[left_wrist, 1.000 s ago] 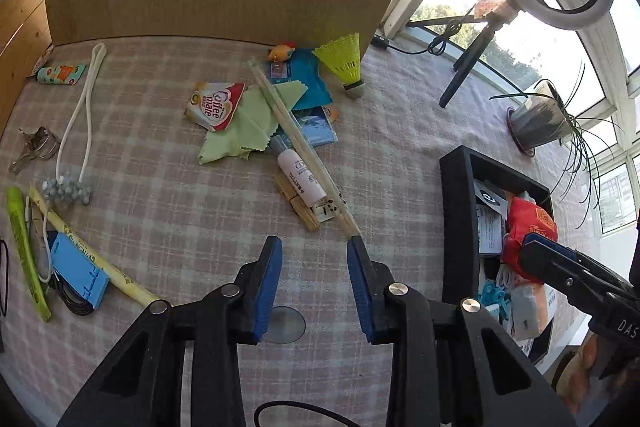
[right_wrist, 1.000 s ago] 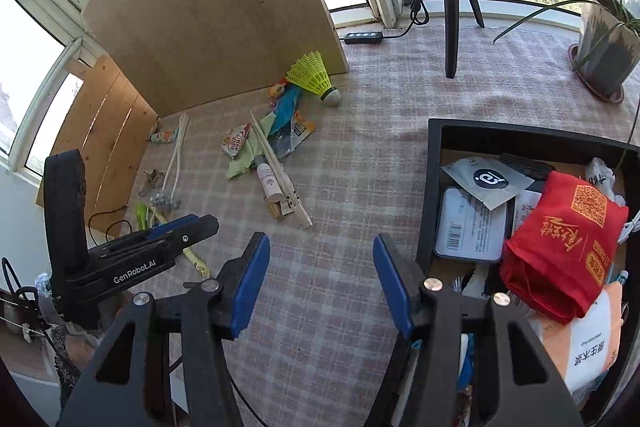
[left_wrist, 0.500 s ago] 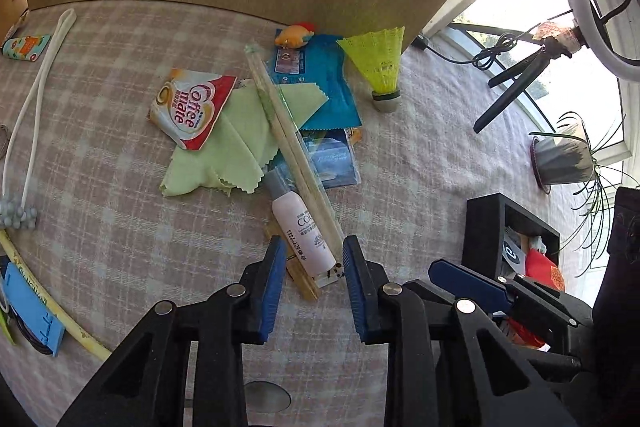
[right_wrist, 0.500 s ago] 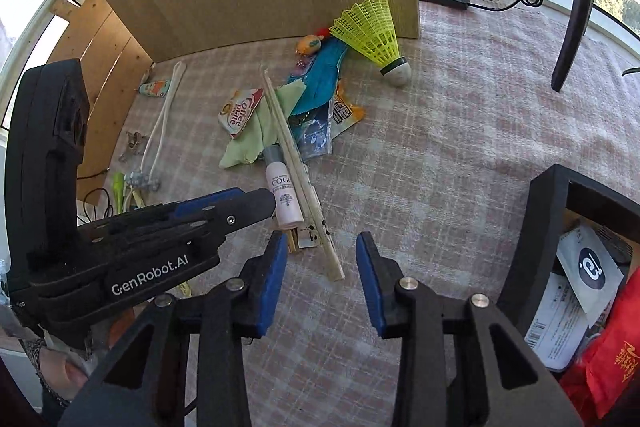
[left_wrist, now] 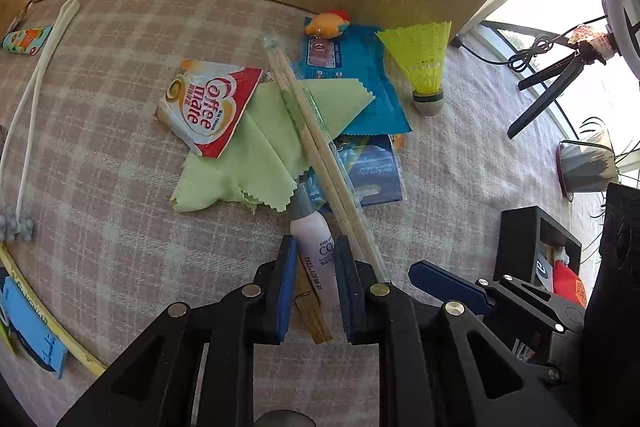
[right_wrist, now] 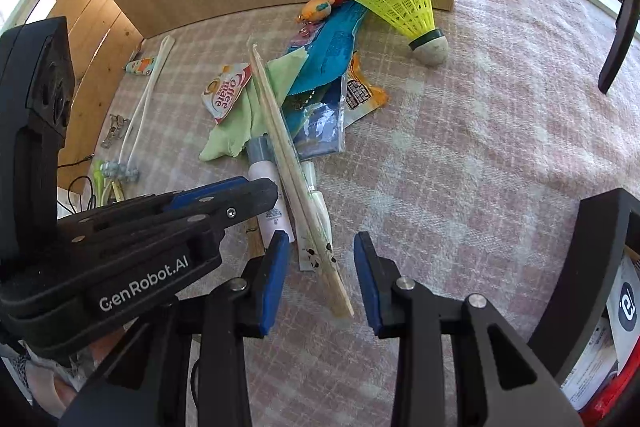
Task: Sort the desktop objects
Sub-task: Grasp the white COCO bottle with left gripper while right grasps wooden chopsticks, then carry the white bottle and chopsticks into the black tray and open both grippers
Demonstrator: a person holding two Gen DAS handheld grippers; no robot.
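Looks like the pick-up step; left tool (left_wrist: pixel 314 259) sits narrow around the white bottle (left_wrist: pixel 318 255) on the bench (left_wrist: pixel 100 187), pads either side, can't tell if it's actually squeezing yet; right tool (right_wrist: pixel 318 269) is wide, straddling the near end of the chopsticks (right_wrist: pixel 298 199); next move probably needs both to close, then lift clear toward the black box (right_wrist: pixel 600 267).

I read "Coffee mate" on the red-and-white sachet (left_wrist: pixel 208 107), and "GenRobot.AI" on my left gripper (right_wrist: pixel 224 203); other print stayed illegible.
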